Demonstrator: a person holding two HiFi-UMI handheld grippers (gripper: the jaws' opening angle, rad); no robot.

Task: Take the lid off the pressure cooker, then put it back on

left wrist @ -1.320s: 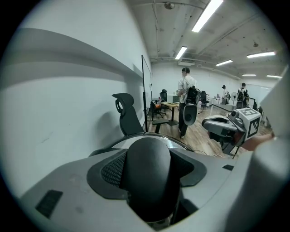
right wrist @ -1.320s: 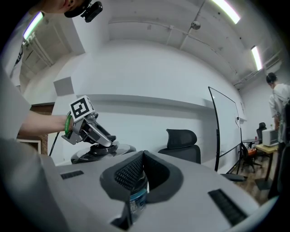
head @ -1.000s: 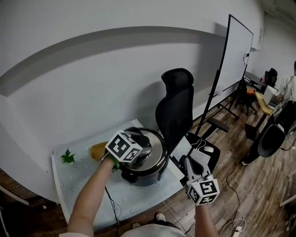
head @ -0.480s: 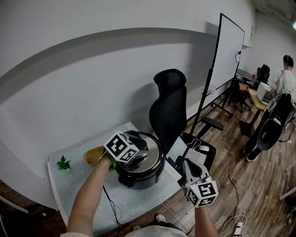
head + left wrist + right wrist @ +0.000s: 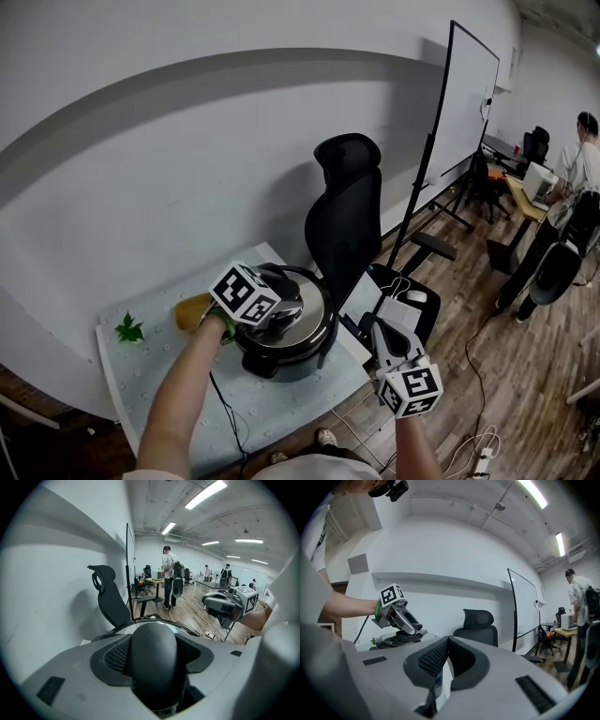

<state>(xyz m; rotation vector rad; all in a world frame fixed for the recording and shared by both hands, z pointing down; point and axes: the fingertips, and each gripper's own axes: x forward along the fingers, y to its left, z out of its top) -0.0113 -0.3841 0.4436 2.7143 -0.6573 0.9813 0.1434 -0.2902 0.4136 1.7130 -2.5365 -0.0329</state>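
Clasping the black lid handle (image 5: 153,663), left gripper (image 5: 279,304) jaws; right gripper (image 5: 446,644) jaws closed together.

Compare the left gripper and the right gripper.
The left gripper has its jaws closed around the lid handle; the right gripper holds nothing, jaws together. The left tilts down over the cooker; the right points level, beside the table. Both carry marker cubes.

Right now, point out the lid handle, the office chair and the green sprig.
lid handle (image 5: 152,660), left gripper view, rounded black top
office chair (image 5: 343,228), head view, backrest
green sprig (image 5: 128,329), head view, its leaves
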